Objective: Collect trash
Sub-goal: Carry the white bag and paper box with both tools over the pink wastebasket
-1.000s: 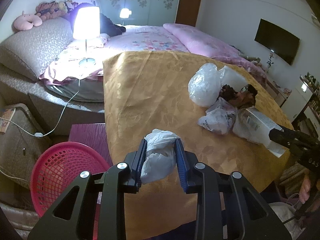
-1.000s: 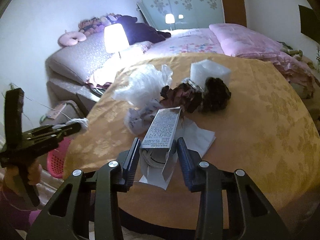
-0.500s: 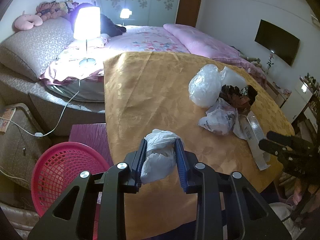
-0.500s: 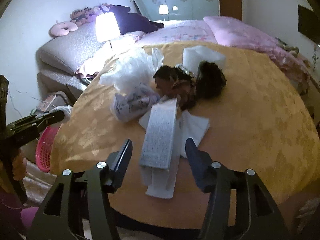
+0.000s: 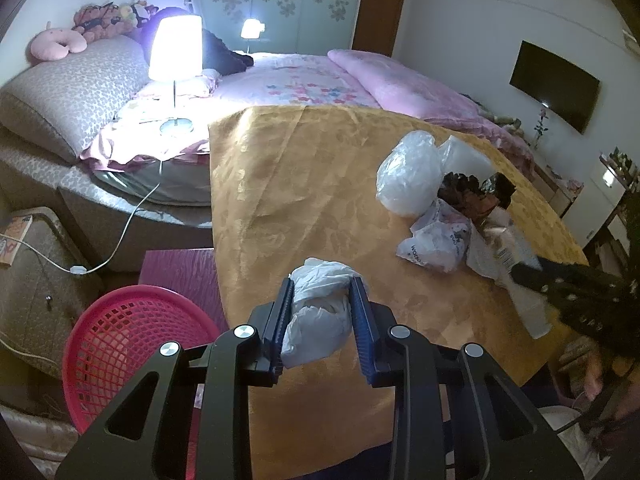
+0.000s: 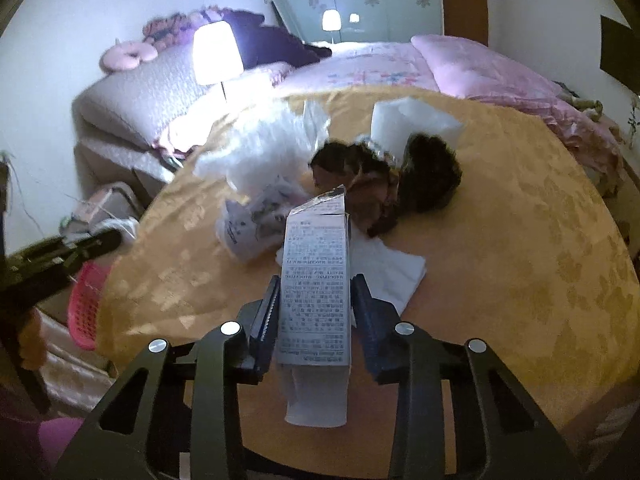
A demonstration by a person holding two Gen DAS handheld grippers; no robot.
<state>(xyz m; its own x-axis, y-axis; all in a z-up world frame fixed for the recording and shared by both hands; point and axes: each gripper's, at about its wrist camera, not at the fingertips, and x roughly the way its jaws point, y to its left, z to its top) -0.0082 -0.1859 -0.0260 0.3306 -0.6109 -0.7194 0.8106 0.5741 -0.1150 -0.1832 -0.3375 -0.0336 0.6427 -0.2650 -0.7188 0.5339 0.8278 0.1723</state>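
1. Left hand-held gripper point(image 5: 323, 322) was clamped on a crumpled white bag point(image 5: 316, 320), held over the surface point(image 5: 304, 184) edge, beside the pink basket point(image 5: 132, 332); not dropped in yet.
2. Right hand-held gripper point(image 6: 314, 312) had just been closing on the printed carton point(image 6: 316, 280); pads looked to be touching it.
3. Left on the surface: clear bag point(image 5: 408, 178), printed bag point(image 5: 436, 244), dark wrappers point(image 5: 472, 194), white sheet point(image 6: 394, 272).
4. Basket looked empty.
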